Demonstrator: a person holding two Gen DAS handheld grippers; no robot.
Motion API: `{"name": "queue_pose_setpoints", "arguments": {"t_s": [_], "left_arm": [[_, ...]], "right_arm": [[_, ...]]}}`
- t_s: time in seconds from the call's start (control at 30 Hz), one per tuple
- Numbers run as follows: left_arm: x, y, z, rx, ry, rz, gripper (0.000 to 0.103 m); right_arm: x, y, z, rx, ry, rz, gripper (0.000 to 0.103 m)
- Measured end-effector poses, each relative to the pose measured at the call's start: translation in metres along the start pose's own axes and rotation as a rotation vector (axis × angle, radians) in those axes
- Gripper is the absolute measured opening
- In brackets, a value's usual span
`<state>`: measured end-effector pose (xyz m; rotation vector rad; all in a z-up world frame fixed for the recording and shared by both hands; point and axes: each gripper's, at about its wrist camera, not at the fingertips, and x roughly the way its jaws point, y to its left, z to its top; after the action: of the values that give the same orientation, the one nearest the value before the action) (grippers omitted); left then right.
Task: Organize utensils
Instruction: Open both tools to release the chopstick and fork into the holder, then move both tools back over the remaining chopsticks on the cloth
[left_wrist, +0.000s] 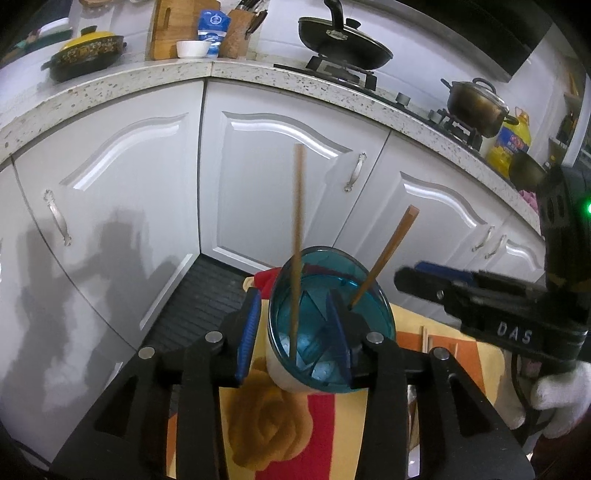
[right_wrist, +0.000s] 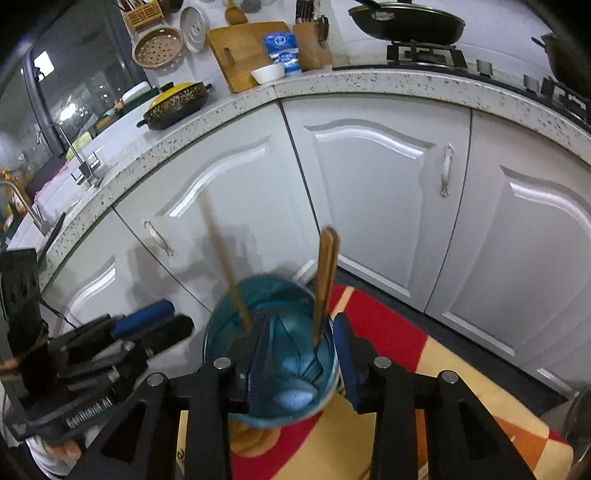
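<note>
While the left tool (left_wrist: 295, 336) straddles the wall of the blue cup (left_wrist: 330, 325), one finger outside, one inside, seemingly gripping it, two chopsticks (left_wrist: 298, 236) already stand in it, and the right tool (left_wrist: 443, 288) waits at 3 o'clock, its opening unclear. From the right wrist, the right tool (right_wrist: 301, 354) gapes, empty, around the cup (right_wrist: 271, 354) over the cloth (right_wrist: 424, 354); next, I judge, it must fetch another utensil.

Both wrist views look steeply down along their fingers, very near the blue cup (left_wrist: 330, 325) (right_wrist: 271, 354). Each faces the white cabinets (left_wrist: 280, 166) (right_wrist: 373, 192) below the counter edge (left_wrist: 207, 72) (right_wrist: 273, 88). They share cup, cabinets, counter and cloth (left_wrist: 321, 424) (right_wrist: 406, 332).
</note>
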<state>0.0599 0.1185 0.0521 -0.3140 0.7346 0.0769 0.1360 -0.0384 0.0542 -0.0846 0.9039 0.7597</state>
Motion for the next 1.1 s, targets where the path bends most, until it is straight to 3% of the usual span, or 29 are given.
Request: {"name": "queue_pose_setpoints", "arguments": {"t_s": [0.47,1.1], "left_arm": [[-0.004,-0.022,-0.048,0.032,0.039,0.014,0.04],[0.004,-0.053,-0.088,0.075,0.096,-0.007,0.04]], "right_arm": [[-0.007,-0.01,-0.057,0.023,0.05,-0.084,0.04],[-0.028,-0.043,-0.127,0.097,0.12,-0.175,0.042]]}}
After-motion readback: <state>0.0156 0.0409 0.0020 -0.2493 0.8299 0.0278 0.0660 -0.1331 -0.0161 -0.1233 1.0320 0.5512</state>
